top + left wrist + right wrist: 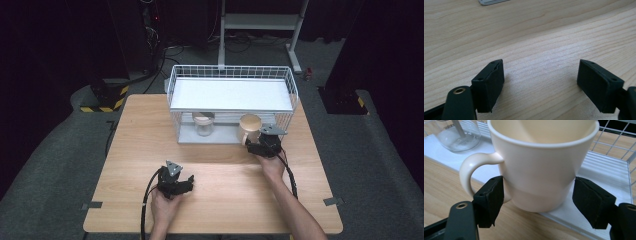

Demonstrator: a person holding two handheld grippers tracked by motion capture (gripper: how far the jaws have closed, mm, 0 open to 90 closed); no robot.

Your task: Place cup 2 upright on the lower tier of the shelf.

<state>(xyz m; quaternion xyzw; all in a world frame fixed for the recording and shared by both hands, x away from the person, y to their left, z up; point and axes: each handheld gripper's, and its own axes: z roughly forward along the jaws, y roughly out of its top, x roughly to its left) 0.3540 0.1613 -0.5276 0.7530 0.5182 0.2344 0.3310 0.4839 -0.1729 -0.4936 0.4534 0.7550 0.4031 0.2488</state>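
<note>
Cream ceramic mug (541,167) with a loop handle sits upright between the right gripper (537,200) fingers, its base at the front edge of the white tray floor (599,182) of the white wire basket (232,82). In the right gripper view, the left finger (490,197) lies against the mug wall just under the handle root, the handle curling out beyond it; the right finger (592,201) touches the opposite wall low down. Fingers look clamped on the mug's lower half, both pads at the wall; how hard they press can't be told. Mug rim stands above the fingertips, tilted a bit toward the camera.

High view: right gripper (264,145) is at the basket's open front, right side, forearm stretched forward from the bottom edge, hand wrapped round the gripper body, fingers pointing into the basket roughly level.

Clear glass jar (457,135) stands on the same tray floor, beyond and to the left of the left finger, well apart from the mug.

Left gripper (540,82) rests low over the light wooden desk (536,37), fingers spread apart with bare wood between them, released, gripping nothing. High view puts it (175,182) at the near middle of the desk, hand cupped under it, wrist bent, well apart from the basket. Black cable (146,210) trails back by the forearm.
</note>
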